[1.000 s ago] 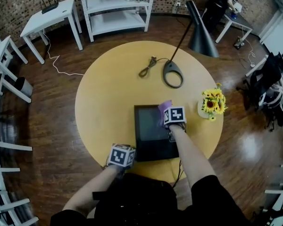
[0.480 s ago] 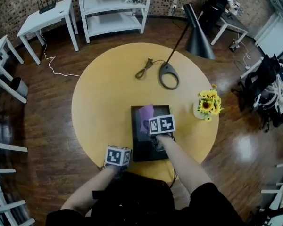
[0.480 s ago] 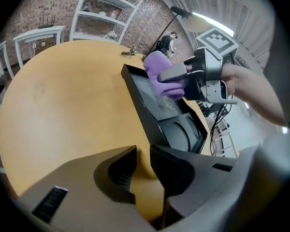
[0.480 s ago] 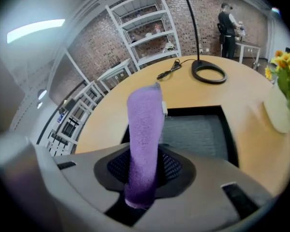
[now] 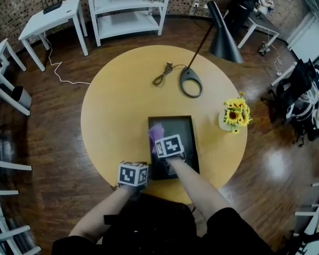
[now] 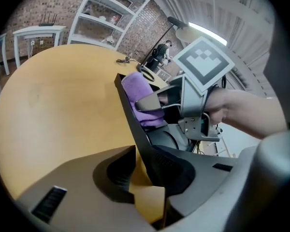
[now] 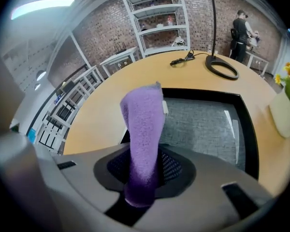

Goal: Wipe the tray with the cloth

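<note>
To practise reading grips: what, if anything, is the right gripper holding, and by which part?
The right gripper pinches the cloth by one end; the rest sticks out past its jaws.

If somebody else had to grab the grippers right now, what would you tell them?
Left gripper: the near rim of the tray is between its jaws, which just opened a little; whether they pinch it is unclear.
Right gripper: shut on the purple cloth, over the tray's left side.
The tray lies on the round table.
Done: cloth is gripped and at the tray.
Left: wipe across the tray; how much is wiped already doesn't show.
</note>
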Motion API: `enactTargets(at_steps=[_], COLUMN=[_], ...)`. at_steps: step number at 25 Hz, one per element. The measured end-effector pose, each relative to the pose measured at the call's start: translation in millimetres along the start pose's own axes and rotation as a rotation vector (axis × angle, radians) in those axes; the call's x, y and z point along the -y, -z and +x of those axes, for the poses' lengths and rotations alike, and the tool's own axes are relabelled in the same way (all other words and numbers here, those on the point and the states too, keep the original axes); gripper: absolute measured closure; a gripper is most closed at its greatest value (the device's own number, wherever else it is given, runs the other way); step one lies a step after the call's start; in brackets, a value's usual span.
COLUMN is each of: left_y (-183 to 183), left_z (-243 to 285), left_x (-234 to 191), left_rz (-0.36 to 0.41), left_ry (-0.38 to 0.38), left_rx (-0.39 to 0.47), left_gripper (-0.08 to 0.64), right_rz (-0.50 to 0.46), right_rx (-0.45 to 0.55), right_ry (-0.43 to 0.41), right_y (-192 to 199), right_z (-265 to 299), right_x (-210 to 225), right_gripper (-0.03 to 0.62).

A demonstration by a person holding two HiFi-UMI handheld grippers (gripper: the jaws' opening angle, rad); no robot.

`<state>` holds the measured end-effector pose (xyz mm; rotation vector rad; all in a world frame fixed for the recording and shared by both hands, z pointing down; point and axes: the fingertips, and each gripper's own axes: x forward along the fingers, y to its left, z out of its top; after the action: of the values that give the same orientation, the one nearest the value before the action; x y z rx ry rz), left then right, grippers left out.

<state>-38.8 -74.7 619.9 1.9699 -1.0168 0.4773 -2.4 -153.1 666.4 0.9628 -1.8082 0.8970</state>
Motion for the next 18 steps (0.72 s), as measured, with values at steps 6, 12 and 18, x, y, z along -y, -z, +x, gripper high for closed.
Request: enactTargets(at_steps=[6, 12, 18], left_y=[2, 11, 4], left_z=[6, 6, 2], left_x=[-2, -3, 2], left_rz=[0.017, 0.093, 0.062], left_ry=[-0.018, -0.045, -0.014], left_rx=[-0.042, -0.078, -0.052], left_gripper=[0.436, 0.436, 0.436], right_rz=[-0.015, 0.029, 0.12], right_rx=[0.011, -0.01, -0.021], right_ry=[0.001, 0.118, 0.144], right_y=[3, 25, 37], right_z=[-6, -28, -41], right_x=[10, 90, 128], right_gripper=[0.482, 0.482, 0.482])
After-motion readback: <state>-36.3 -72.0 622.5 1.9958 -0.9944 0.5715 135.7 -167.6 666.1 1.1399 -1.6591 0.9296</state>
